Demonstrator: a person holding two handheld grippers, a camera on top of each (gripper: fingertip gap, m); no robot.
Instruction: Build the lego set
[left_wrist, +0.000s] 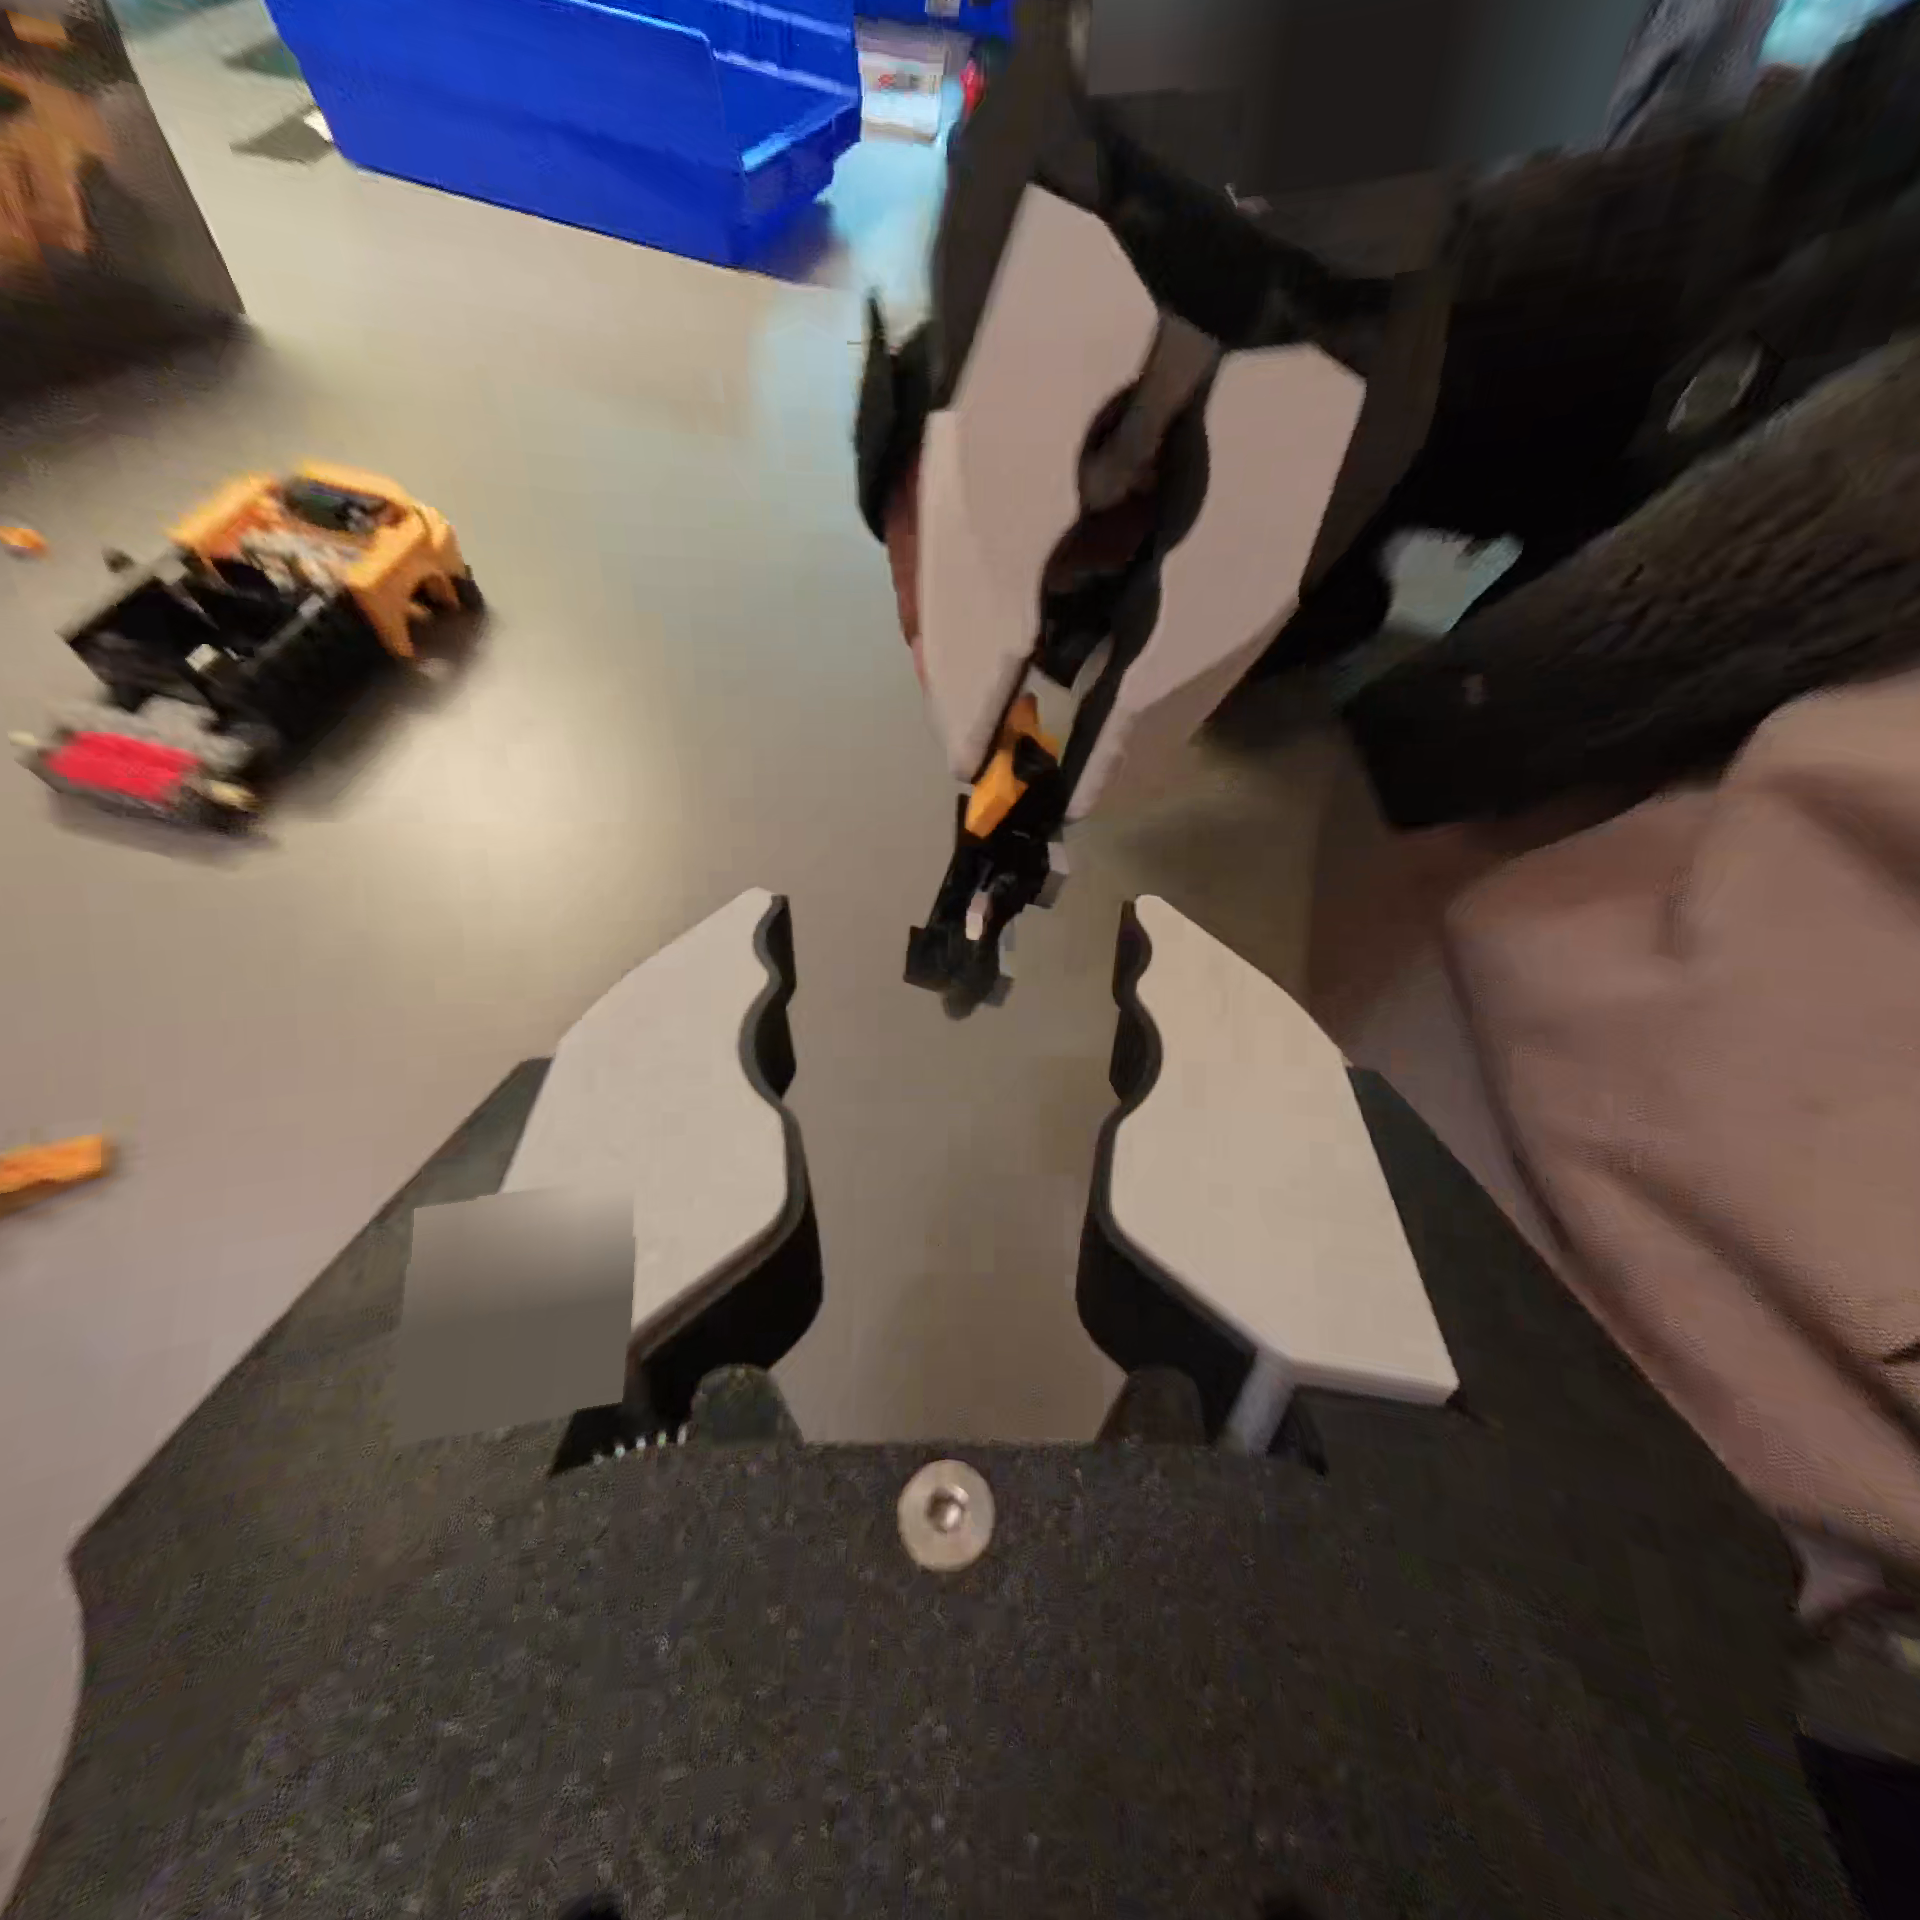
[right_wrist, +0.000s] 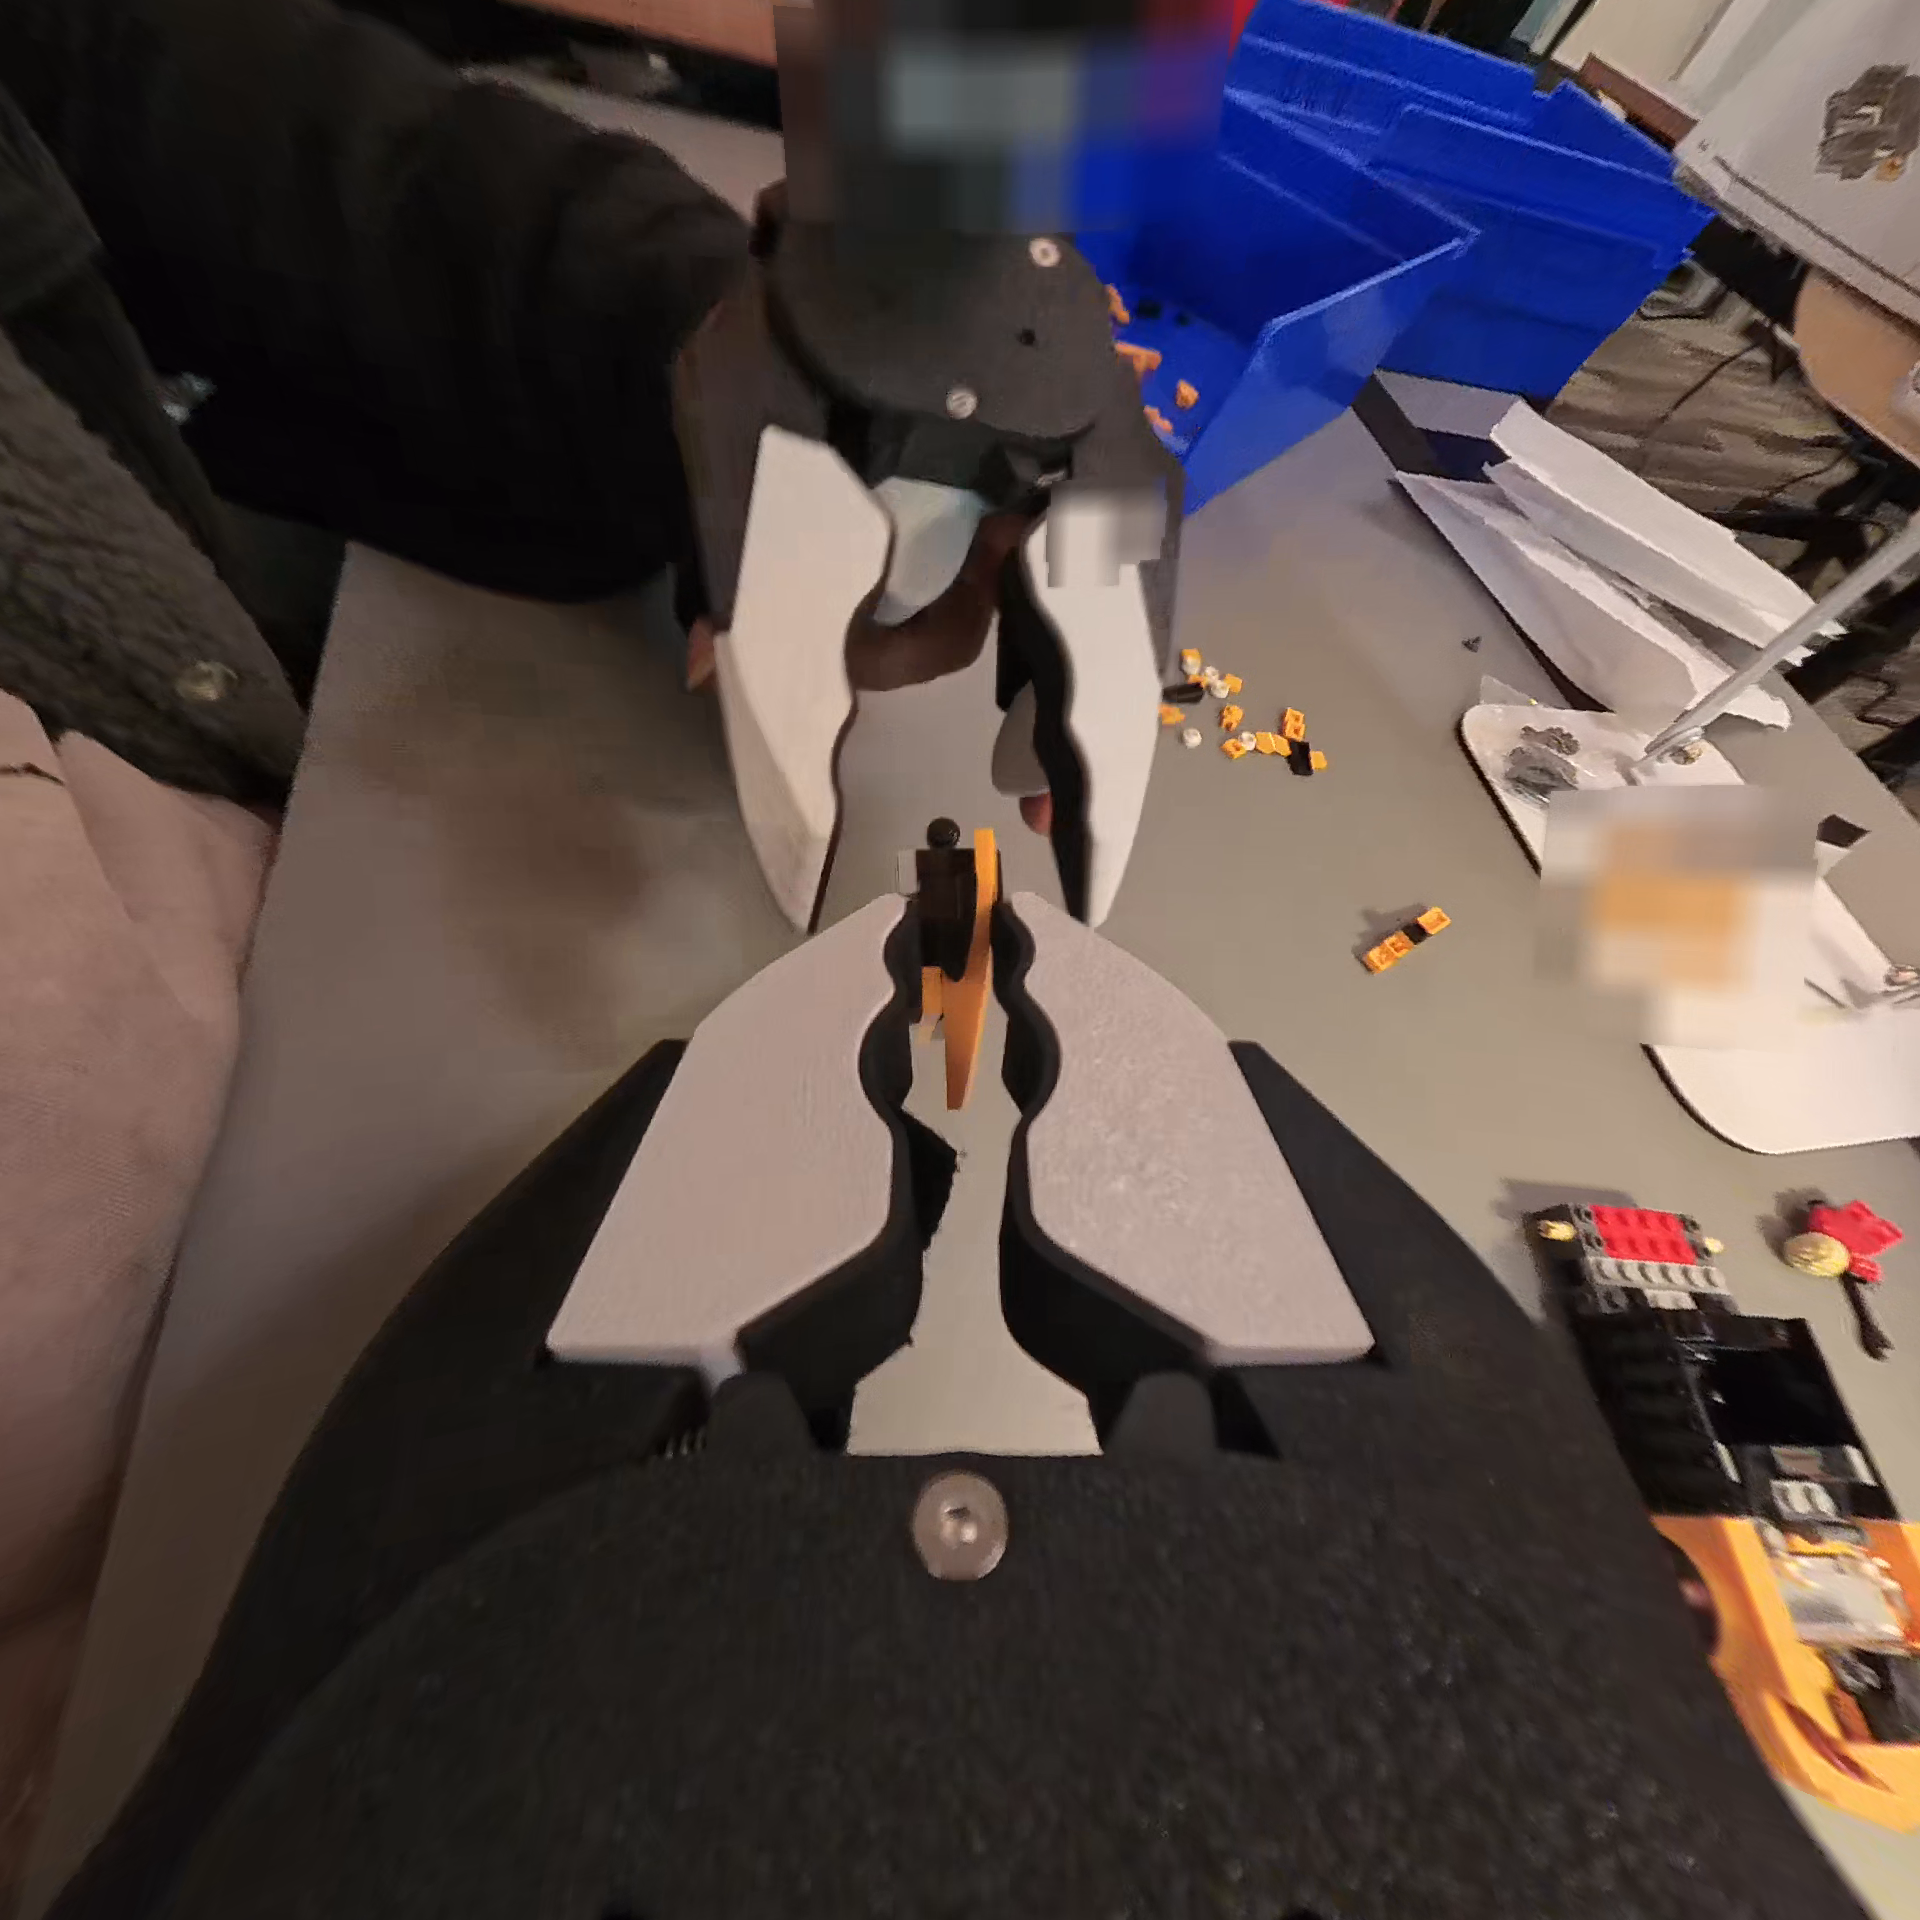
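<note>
Left gripper (left_wrist: 951, 914) held level, jaws wide apart and empty, right gripper (right_wrist: 951, 914) facing it, jaws clamped, tips near.

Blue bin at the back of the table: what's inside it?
In the right wrist view, the blue bin holds a few loose orange pieces on its floor. The left tool covers the near left part, so anything there is hidden.

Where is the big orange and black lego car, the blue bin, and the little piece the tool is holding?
lego car (left_wrist: 260, 623), left wrist view, on its orange body.
blue bin (right_wrist: 1382, 301), right wrist view, on its front wall.
little piece (right_wrist: 966, 997), right wrist view, on its orange plate.
</note>
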